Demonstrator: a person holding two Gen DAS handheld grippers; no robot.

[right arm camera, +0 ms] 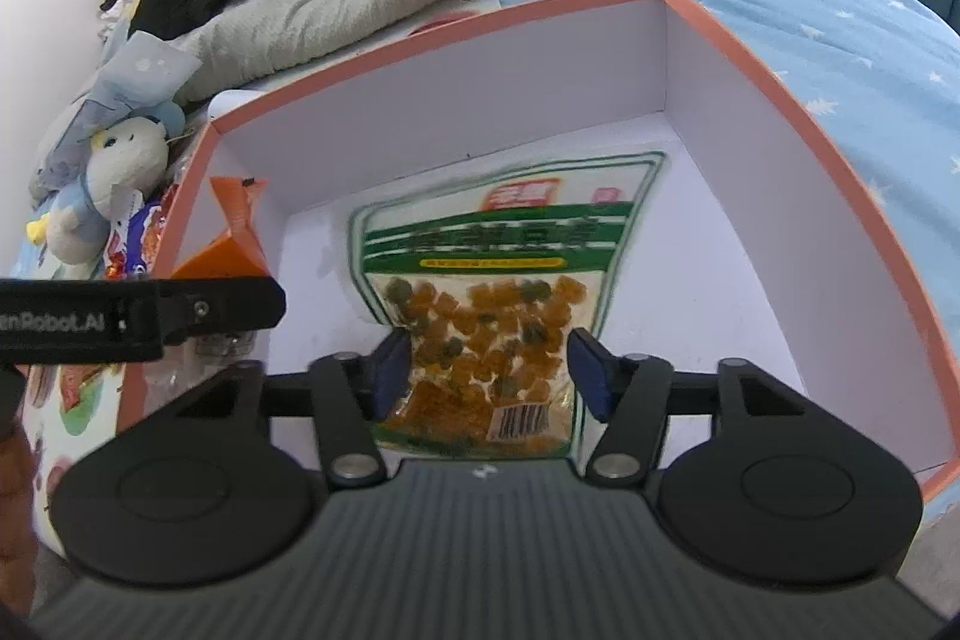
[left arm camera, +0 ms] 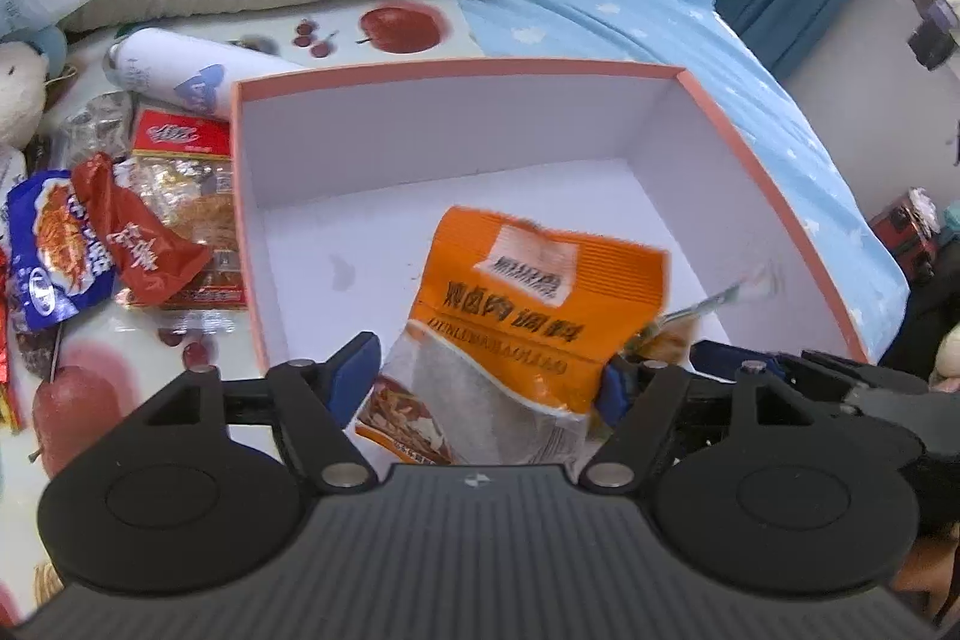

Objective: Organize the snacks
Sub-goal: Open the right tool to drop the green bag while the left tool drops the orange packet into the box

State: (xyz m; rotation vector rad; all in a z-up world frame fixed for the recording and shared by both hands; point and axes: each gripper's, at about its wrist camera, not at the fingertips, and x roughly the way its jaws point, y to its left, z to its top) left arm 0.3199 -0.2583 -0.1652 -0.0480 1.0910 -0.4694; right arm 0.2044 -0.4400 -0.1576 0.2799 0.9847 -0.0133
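Over pink-rimmed box (left arm camera: 750,148), left gripper (left arm camera: 486,376) jaws spread beside orange packet (left arm camera: 540,292), right gripper (right arm camera: 489,364) jaws spread around green packet (right arm camera: 498,280).

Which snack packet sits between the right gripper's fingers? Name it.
The green-and-white pouch of orange and green pieces, over the pink-rimmed box. The left gripper has the orange packet instead.

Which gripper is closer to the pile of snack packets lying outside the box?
Left. The left gripper holds an orange packet over the box side nearest the pile. The right gripper, with the green packet, is farther across.
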